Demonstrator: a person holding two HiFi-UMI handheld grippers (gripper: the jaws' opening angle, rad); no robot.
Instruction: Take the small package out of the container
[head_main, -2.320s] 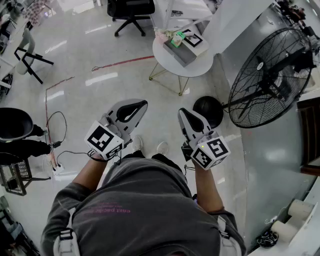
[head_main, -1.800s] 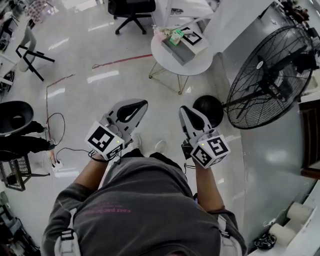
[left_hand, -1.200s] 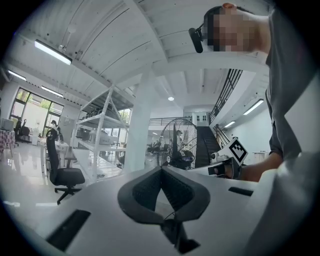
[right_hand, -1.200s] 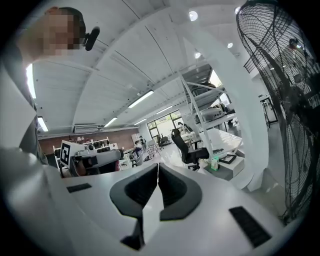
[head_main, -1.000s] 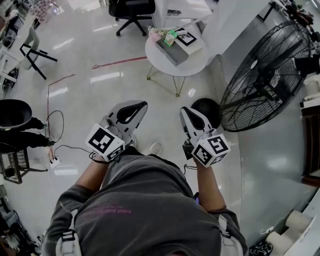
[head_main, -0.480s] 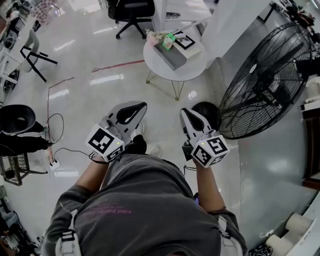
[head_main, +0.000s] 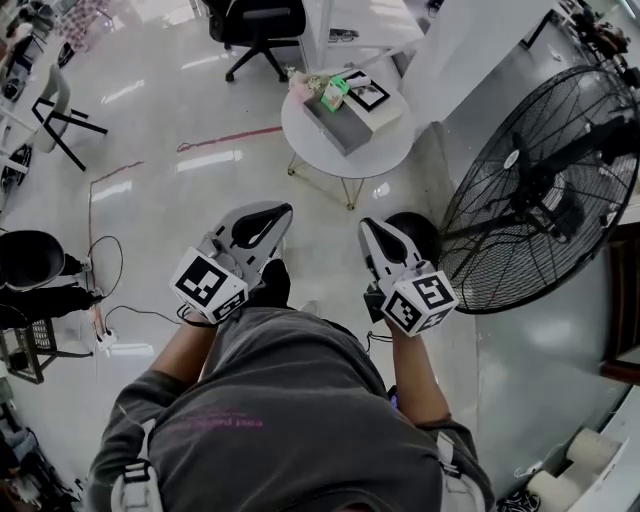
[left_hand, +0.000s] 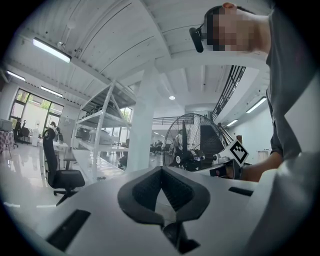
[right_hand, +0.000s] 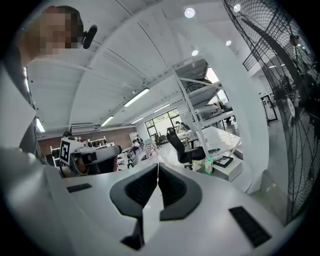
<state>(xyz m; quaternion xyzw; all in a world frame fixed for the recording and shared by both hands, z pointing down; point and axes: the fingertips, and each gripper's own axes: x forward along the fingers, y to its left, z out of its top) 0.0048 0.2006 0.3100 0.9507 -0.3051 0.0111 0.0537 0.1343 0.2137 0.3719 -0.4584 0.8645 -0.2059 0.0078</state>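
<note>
- In the head view, the round table (head_main: 388, 150) with the grey container (head_main: 345, 128) lies lower in the frame and nearer than two seconds ago. A dark shoe (head_main: 272, 283) now shows between the arms. I judge that the person is walking up to the table, so the reach has not begun.
- In the same view, the left gripper (head_main: 278, 212) and the right gripper (head_main: 370, 225) are well apart from the table, each with its jaws together and empty.
- The small package (head_main: 333, 95), green, sits at the container's far left end. It is too small here to tell its long axis.
- In the left gripper view, the pads meet at the tips with nothing between them. Ahead are only the fan (left_hand: 192, 142) and an office chair (left_hand: 62, 177), not the table.
- In the right gripper view, the jaws are closed on nothing. The small package (right_hand: 209, 165) stands upright with its long axis vertical, far ahead and a little right of the jaw line. Which way its face points I cannot tell.
</note>
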